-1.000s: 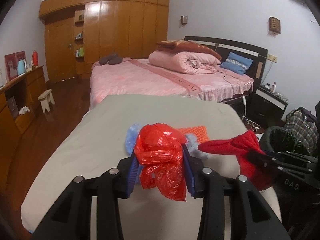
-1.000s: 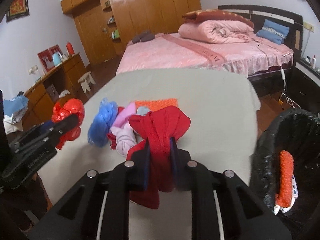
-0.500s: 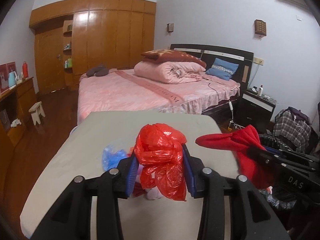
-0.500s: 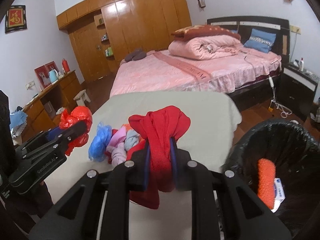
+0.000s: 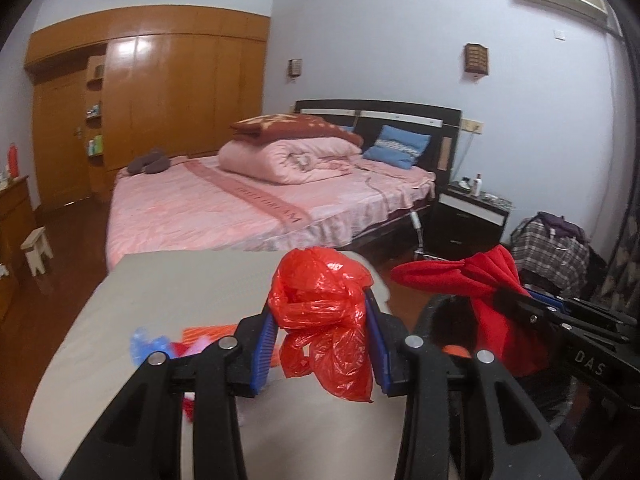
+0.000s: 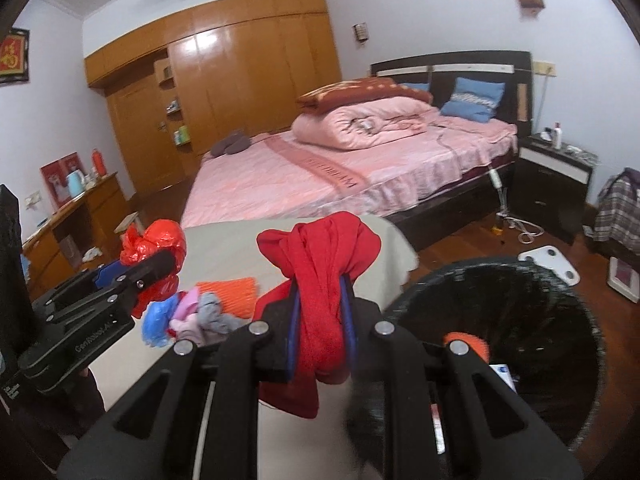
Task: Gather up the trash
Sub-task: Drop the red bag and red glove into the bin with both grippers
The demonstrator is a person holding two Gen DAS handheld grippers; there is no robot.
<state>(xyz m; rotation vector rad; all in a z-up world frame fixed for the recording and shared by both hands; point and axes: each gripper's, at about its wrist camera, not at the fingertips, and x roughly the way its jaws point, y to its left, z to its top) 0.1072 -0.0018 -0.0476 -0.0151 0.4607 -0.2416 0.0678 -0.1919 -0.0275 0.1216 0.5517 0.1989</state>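
The left gripper is clenched on a crumpled red bag, pinched between its blue pads, with the bag's loose end hanging below the jaws. The right gripper is clamped on a red cloth, which bunches above the jaws and droops beneath them. In the left view the right gripper shows at the right edge with the cloth sticking out toward the bag; in the right view the left gripper comes in from the left with the bag at its tip.

Both loads are held up above a grey table. On the table, beneath and between the two grippers, lies a small heap of trash: a blue bag, pink and grey scraps, and an orange pad just behind them.

Just right of the table stands a black bin, its mouth beside and below the right gripper; something orange lies inside (what it is cannot be told).

Beyond the table are a bed with pink covers, a folded quilt, a wooden wardrobe and a dark nightstand.
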